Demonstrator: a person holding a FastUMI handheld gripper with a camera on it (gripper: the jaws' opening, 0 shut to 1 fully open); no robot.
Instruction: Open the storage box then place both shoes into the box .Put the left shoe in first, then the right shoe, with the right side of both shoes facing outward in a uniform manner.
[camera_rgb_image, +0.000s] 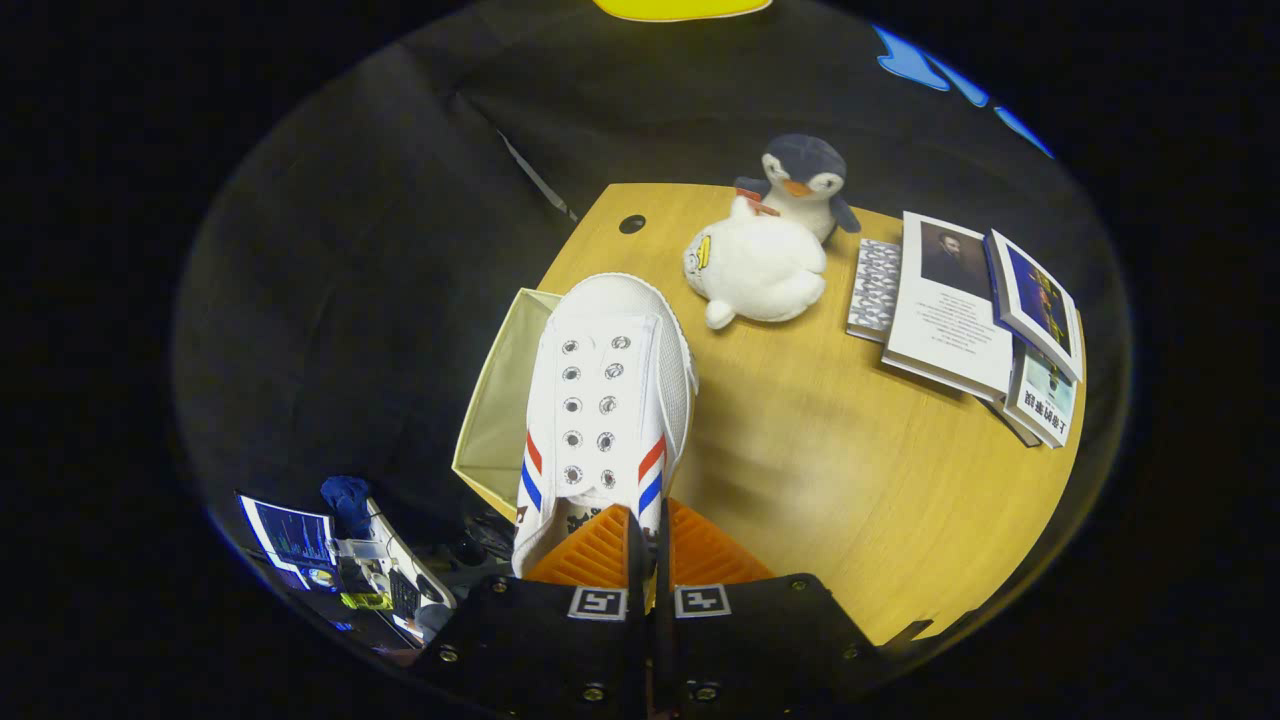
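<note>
The gripper (648, 535) is clamped on the heel of a white shoe (605, 400) with red and blue stripes and lace-less eyelets, held over the open beige storage box (500, 400).

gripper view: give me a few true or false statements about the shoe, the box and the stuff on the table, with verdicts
1. The gripper is shut on the white shoe, pinching its heel end. True.
2. The shoe lies flat on the wooden table. False: it is held up, over the edge of the beige storage box.
3. A plush penguin sits behind a white plush toy on the table. True.
4. The books are stacked inside the box. False: they lie on the table, beyond the plush toys.
5. The shoe has red and blue stripes on both sides. True.
</note>
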